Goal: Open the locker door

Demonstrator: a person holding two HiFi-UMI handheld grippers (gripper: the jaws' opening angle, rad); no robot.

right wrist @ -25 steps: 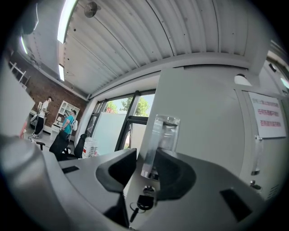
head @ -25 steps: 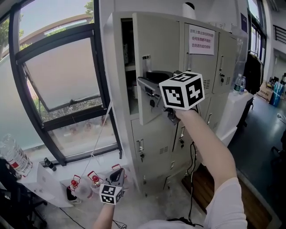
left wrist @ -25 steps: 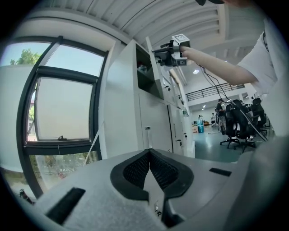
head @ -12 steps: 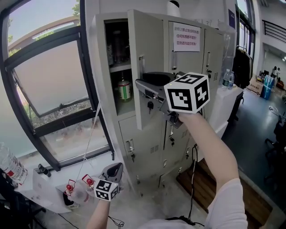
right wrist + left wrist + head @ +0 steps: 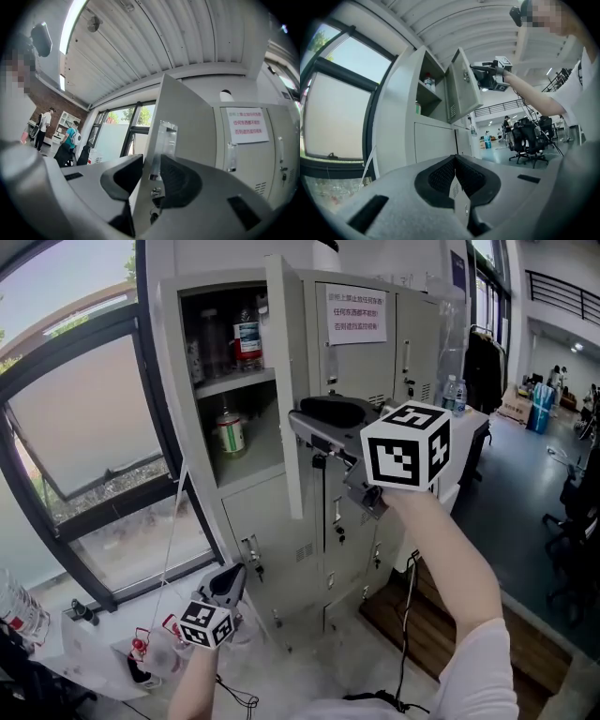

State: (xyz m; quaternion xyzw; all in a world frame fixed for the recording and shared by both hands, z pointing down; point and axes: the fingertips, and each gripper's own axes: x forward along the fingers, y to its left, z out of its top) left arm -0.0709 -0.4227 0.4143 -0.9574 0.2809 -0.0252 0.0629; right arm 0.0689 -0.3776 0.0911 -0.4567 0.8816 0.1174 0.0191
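Locker door (image 5: 284, 390) of the top left compartment stands swung well out from the cabinet (image 5: 192, 474), edge-on in the head view, its free edge towards me. My right gripper (image 5: 307, 424) has that edge between its fingers: in the right gripper view one dark pad lies against each face of the door (image 5: 187, 122), just beside the lock, and the fingers have just been closing a little tighter on the panel. The marker cube (image 5: 405, 444) sits over my wrist, and my arm reaches up to it from the lower right.

Behind the door the compartment is open to view. A labelled bottle (image 5: 247, 337) stands on the upper shelf (image 5: 234, 382) and a can (image 5: 228, 434) stands below it. The neighbouring door carries a white notice (image 5: 356, 315) in red print. The lower doors are closed, with a key (image 5: 253, 566) hanging from one lock.

My left gripper (image 5: 230, 579) hangs low in front of the cabinet's base, well apart from the door, fingers pressed together with nothing between them; its own view looks up at the door from below. A dark-framed window (image 5: 84, 446) fills the left side, and water bottles (image 5: 454, 395) stand on a white surface to the right of the lockers.
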